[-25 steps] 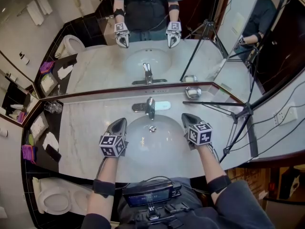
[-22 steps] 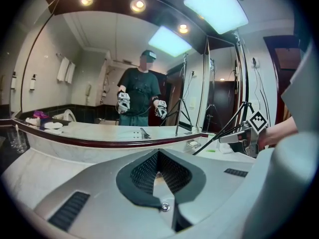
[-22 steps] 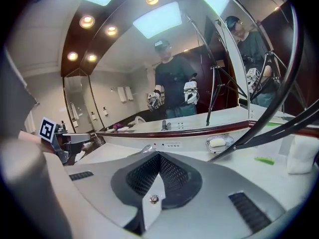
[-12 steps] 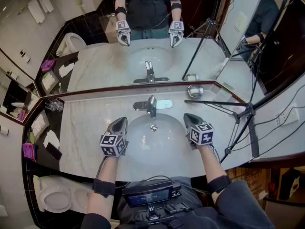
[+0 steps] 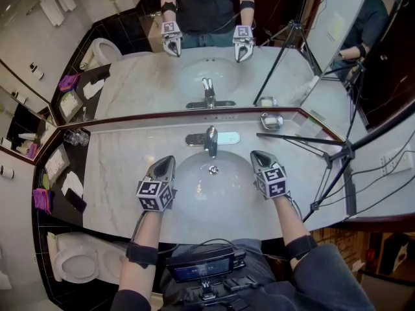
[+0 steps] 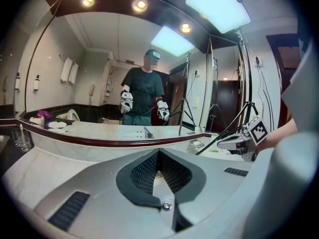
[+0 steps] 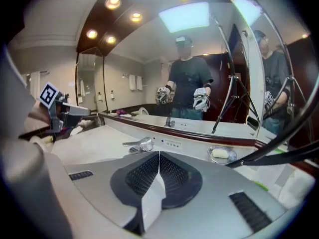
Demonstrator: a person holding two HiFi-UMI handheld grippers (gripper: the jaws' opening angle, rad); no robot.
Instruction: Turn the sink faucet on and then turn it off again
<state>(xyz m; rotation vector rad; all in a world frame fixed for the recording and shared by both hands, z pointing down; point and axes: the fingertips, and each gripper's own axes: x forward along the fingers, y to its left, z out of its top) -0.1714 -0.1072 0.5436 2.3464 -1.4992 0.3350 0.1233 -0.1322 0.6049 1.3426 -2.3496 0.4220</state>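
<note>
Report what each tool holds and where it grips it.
Nothing is held. The left tool is shut and empty. The right tool is shut too, its jaws only just starting to part, nothing between them. Neither touches the faucet.

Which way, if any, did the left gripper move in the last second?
No. The left gripper sits at the same spot left of the drain; only the head view itself shifted.

We see a pale marble counter (image 5: pixel 117 173) under a wide mirror (image 5: pixel 130 76), a white toilet (image 5: pixel 74 269) at lower left, ceiling lights (image 6: pixel 139 5) glowing.
</note>
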